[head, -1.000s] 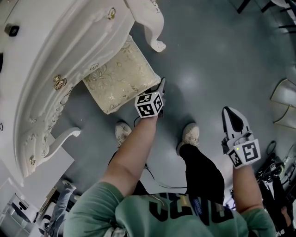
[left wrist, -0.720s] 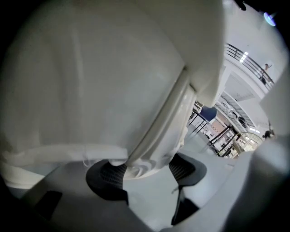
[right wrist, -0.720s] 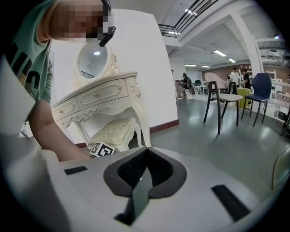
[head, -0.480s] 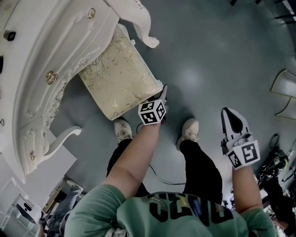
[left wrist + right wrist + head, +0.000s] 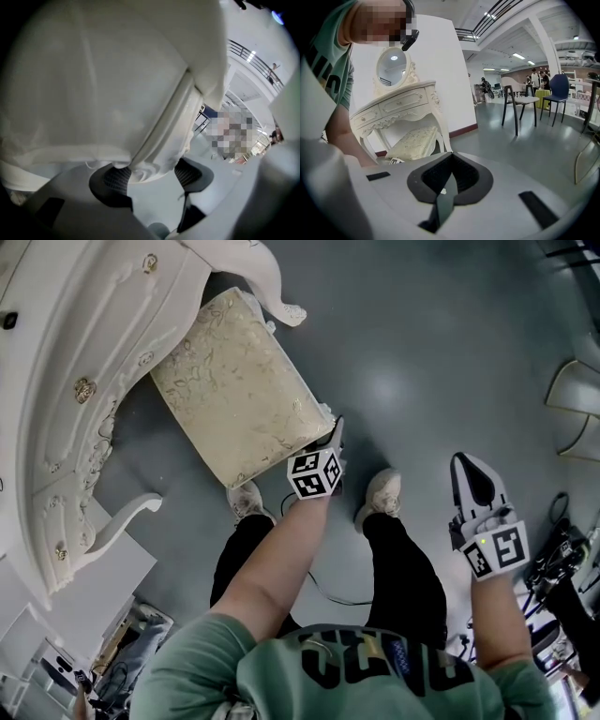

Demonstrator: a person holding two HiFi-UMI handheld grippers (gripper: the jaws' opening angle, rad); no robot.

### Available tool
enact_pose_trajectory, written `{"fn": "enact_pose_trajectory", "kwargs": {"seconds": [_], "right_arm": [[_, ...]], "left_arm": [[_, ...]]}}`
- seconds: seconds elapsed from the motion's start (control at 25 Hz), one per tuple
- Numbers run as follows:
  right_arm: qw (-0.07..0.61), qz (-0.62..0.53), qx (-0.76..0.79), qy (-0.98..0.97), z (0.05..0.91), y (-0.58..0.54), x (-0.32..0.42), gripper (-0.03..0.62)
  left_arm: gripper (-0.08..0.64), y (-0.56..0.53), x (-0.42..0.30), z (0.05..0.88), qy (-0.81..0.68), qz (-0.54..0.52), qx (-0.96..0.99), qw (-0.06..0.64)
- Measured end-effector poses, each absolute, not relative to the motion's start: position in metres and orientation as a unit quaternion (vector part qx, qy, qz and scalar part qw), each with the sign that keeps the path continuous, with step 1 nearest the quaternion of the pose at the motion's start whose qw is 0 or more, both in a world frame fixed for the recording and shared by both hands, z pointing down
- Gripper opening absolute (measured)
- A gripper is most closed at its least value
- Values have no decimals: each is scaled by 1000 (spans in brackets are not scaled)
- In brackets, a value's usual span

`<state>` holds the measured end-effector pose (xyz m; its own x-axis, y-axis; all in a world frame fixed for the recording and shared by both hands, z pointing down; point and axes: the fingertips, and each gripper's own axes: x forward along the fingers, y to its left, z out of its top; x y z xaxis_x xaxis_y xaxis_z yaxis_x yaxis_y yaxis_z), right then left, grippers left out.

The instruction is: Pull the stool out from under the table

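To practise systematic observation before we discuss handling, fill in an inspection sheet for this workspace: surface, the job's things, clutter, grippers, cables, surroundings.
Surface: grey floor, smooth, with light reflections.
Job's things: cream cushioned stool, most of its seat clear of the white dressing table.
Clutter: dark equipment at the floor's right edge; kind unclear.
Grippers: left gripper clamped on the stool's white frame at its near corner; right gripper shut, empty, held at the person's side.
Cables: thin black cable on the floor between the person's legs.
Surroundings: open hall with chairs and distant people.
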<state>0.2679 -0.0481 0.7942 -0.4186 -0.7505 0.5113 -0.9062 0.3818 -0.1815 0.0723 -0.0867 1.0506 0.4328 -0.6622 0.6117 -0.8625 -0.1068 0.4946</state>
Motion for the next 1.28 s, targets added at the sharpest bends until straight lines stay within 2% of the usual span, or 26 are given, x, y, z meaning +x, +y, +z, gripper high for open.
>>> {"fn": "enact_pose_trajectory", "kwargs": {"seconds": [0.68, 0.88, 1.04, 1.28], "right_arm": [[176, 217, 531, -800, 767, -23, 275, -6], [178, 225, 526, -800, 761, -16, 263, -6], [174, 222, 531, -799, 742, -19, 261, -6], [161, 207, 536, -802, 687, -35, 251, -6]], "left_arm": [[288, -50, 83, 1053, -513, 135, 714, 457], [305, -11, 102, 1047, -455, 179, 724, 486], [305, 14, 134, 1005, -384, 193, 772, 468], [305, 6, 174, 892, -302, 166, 830, 438]]}}
